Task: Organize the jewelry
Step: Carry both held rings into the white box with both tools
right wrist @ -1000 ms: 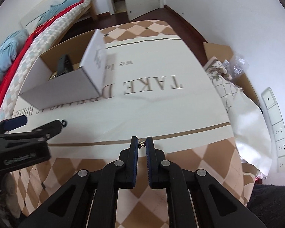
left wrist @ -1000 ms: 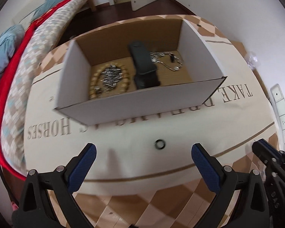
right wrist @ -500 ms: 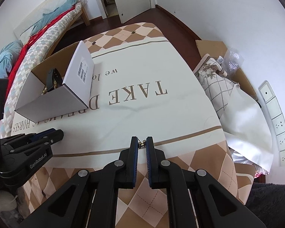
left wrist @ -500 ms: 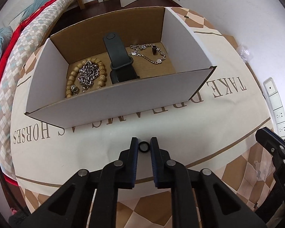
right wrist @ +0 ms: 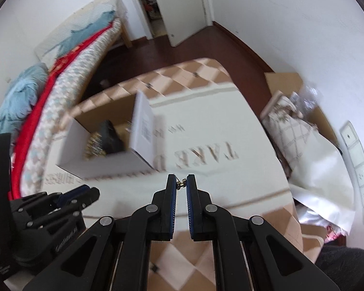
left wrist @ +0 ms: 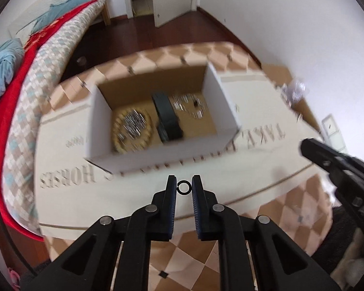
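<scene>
Ring (left wrist: 184,187), small and black, sits clamped in the left gripper (left wrist: 184,186), with the open box (left wrist: 157,156) directly above it in frame, while the right gripper (right wrist: 181,184) pinches a tiny gold piece (right wrist: 181,183).

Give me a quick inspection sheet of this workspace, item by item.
Surface: printed cloth covering the table.
Job's things: black ring; small gold piece; open cardboard box holding a bead bracelet, a black band and a chain.
Clutter: bags and cardboard beside the table.
Grippers: left hand-held gripper shut on the black ring; right hand-held gripper shut on the small gold piece.
Cables: nothing seen.
Surroundings: bed, open door, wall sockets.
</scene>
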Action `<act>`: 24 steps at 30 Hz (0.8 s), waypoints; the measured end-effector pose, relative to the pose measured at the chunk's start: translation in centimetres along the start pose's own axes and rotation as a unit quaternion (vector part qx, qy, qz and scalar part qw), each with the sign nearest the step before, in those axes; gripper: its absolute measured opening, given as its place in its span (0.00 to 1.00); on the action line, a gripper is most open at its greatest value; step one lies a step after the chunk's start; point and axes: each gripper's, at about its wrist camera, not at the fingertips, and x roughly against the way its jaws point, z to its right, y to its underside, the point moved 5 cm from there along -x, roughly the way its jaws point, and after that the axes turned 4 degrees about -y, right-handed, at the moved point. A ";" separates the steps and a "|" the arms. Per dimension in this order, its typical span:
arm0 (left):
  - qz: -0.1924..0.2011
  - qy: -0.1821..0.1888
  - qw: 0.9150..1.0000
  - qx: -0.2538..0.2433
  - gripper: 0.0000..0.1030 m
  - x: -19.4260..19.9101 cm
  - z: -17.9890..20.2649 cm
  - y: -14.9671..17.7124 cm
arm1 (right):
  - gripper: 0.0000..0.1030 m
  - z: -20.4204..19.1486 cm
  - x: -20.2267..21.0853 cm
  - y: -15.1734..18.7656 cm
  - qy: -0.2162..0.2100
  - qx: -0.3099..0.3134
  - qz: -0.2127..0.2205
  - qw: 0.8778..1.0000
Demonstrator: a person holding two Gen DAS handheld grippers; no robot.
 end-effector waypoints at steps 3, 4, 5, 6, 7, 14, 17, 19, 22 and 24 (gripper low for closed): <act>0.012 0.004 1.000 0.022 0.10 1.4 -2.3 -2.7 | 0.08 -1.8 -0.5 -2.4 -0.028 0.005 0.002 1.000; 0.012 0.005 1.000 0.028 0.10 1.5 -2.9 -3.5 | 0.08 -2.4 -0.9 -3.3 -0.037 0.009 0.001 0.999; 0.010 0.005 0.999 0.033 0.10 1.3 -3.1 -4.2 | 0.08 -3.1 -1.6 -4.1 -0.047 0.012 -0.003 0.999; 0.006 0.006 0.999 0.040 0.10 0.9 -3.9 -5.1 | 0.08 -3.7 -2.2 -4.8 -0.053 0.015 -0.007 0.998; 0.003 0.005 0.999 0.042 0.10 0.4 -4.3 -5.7 | 0.08 -4.3 -3.0 -5.4 -0.061 0.020 -0.016 0.998; -0.032 0.006 0.997 0.065 0.10 -3.3 -7.2 -7.5 | 0.08 -5.6 -8.5 -7.0 -0.093 0.011 -0.089 0.992; -0.034 0.002 0.996 0.082 0.13 -3.6 -8.1 -7.7 | 0.09 -5.6 -9.5 -7.0 -0.097 0.004 -0.111 0.989; -0.046 0.000 0.995 0.087 0.17 -4.0 -8.5 -7.8 | 0.13 -5.6 -10.1 -6.9 -0.096 0.002 -0.126 0.987; -0.056 -0.005 0.994 0.090 0.25 -4.4 -8.8 -7.9 | 0.40 -5.3 -10.3 -7.0 -0.099 -0.009 -0.134 0.986; -0.052 -0.011 0.995 0.089 0.35 -4.3 -9.1 -8.1 | 0.41 -5.3 -10.0 -7.1 -0.095 -0.010 -0.131 0.987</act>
